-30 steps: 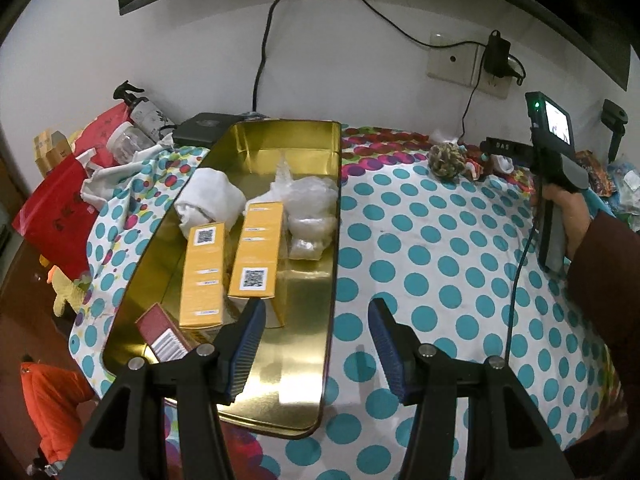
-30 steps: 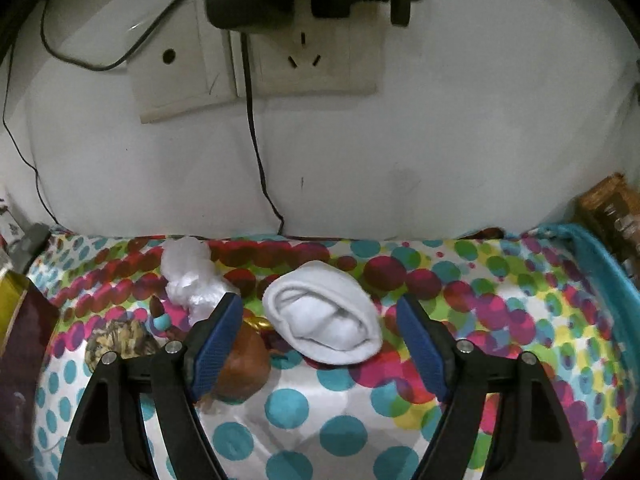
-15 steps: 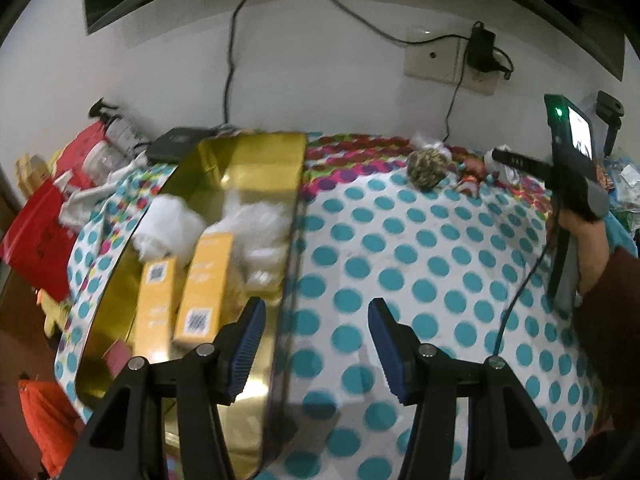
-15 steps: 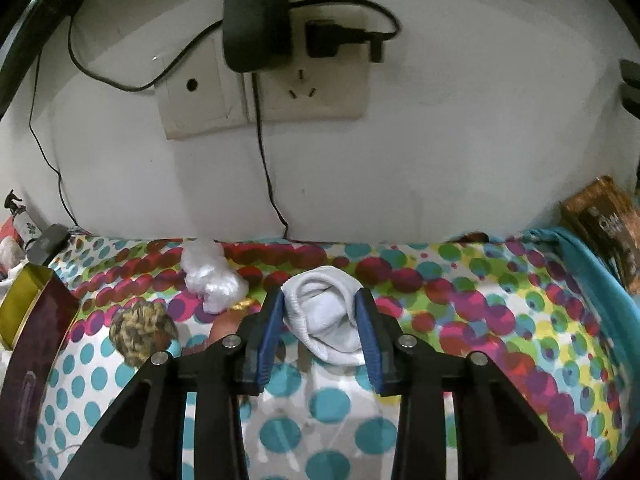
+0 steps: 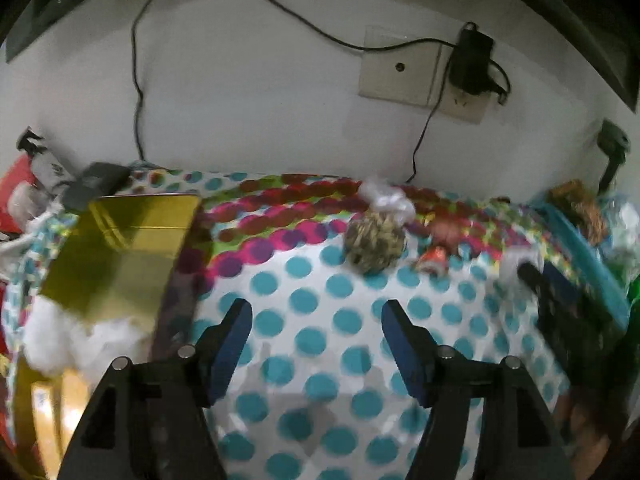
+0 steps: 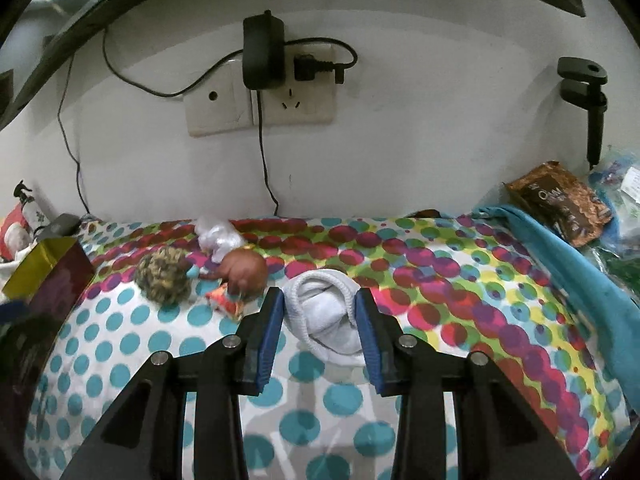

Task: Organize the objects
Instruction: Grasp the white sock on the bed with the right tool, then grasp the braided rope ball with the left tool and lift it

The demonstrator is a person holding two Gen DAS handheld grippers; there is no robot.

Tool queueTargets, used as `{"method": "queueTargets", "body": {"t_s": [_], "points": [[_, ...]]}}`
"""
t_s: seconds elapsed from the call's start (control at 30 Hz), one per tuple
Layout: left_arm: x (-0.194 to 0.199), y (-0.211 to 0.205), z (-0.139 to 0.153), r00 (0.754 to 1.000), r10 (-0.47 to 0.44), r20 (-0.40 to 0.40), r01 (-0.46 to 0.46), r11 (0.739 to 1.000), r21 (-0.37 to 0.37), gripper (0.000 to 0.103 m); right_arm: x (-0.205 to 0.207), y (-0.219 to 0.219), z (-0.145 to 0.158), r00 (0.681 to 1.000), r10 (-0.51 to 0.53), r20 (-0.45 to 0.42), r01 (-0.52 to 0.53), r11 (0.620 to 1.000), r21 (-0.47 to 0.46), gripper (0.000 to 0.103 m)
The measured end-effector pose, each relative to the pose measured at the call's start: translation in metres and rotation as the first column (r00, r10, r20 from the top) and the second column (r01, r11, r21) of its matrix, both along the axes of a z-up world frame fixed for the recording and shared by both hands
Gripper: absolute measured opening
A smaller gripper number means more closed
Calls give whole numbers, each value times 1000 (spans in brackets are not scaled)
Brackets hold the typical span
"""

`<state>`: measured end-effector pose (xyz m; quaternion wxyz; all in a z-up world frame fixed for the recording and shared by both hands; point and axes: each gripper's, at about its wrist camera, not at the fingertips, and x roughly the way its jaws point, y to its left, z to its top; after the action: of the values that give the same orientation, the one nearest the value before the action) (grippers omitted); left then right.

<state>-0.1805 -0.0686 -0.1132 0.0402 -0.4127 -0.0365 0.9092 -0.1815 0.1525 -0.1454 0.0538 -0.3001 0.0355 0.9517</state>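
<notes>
My right gripper [image 6: 319, 300] is shut on a rolled white sock [image 6: 325, 312] and holds it just above the dotted cloth. My left gripper [image 5: 316, 316] is open and empty over the cloth, right of the gold tin tray [image 5: 116, 256], which holds white bundles [image 5: 80, 336]. A mottled yarn ball [image 5: 374, 246] [image 6: 164, 274], a brown round object [image 6: 244, 270], a small orange packet [image 6: 226, 300] and a white plastic wad [image 6: 216, 236] lie near the wall. The right gripper shows blurred at the right of the left wrist view [image 5: 560, 300].
A wall socket with a black adapter [image 6: 262, 54] and cables hangs above the table. A brown snack bag [image 6: 560, 208] and a blue cloth [image 6: 580, 264] lie at the right. Red bags and a spray bottle [image 5: 40, 160] crowd the left edge.
My right gripper closed on the white sock and pulled back from the wall with it. My left gripper swung right, away from the tin tray, staying open.
</notes>
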Motion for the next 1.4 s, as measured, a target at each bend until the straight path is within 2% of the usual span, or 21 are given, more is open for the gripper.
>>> {"method": "queueTargets", "body": {"t_s": [0.07,0.13,0.17,0.23,0.3,0.4,0.5,0.6,0.87,0.97,1.1,1.17,1.2,1.27,1.4], "points": [[-14,8,0,999,-47,-4,47,999,18,72,6,1,2,1000,-9,-17,9,1000,1,34],[-24,17,0,998,-64,-23,64,998,-16,73,7,-1,3,1000,-17,-23,17,1000,12,33],[-28,24,-1,994,-103,-33,102,994,-28,73,8,-5,4,1000,-14,-26,15,999,28,33],[-40,33,-7,988,-153,-4,153,987,-44,73,9,-13,5,999,14,-32,-12,998,62,33],[-48,37,-14,984,-175,27,176,984,-18,73,11,-22,5,998,54,-38,-50,994,98,33],[-60,42,-25,984,-162,71,164,986,-23,73,12,-26,5,997,69,-42,-64,992,111,32],[-66,49,-34,981,-173,92,178,983,-51,73,11,-19,5,998,54,-39,-51,996,73,33],[-70,56,-39,980,-180,86,188,977,-105,73,7,-11,3,999,39,-23,-38,999,29,33],[-91,57,-52,983,-147,107,159,980,-120,73,4,-14,1,999,52,-6,-52,998,36,33],[-95,58,-54,986,-135,99,148,979,-138,73,3,-15,1,999,53,-1,-53,998,43,33],[-96,58,-58,985,-143,93,154,981,-120,73,1,-14,-1,999,47,15,-48,998,37,33],[-95,60,-58,987,-136,82,147,979,-140,73,0,-12,-1,999,40,19,-41,999,35,33],[-94,61,-58,989,-133,66,142,977,-158,72,0,-12,-1,999,38,19,-39,999,32,33],[-90,64,-57,985,-162,52,168,974,-154,56,0,-11,-1,999,35,20,-35,999,29,33],[-88,72,-57,988,-149,45,155,970,-187,55,-1,-10,-2,999,34,25,-35,999,25,33]]}}
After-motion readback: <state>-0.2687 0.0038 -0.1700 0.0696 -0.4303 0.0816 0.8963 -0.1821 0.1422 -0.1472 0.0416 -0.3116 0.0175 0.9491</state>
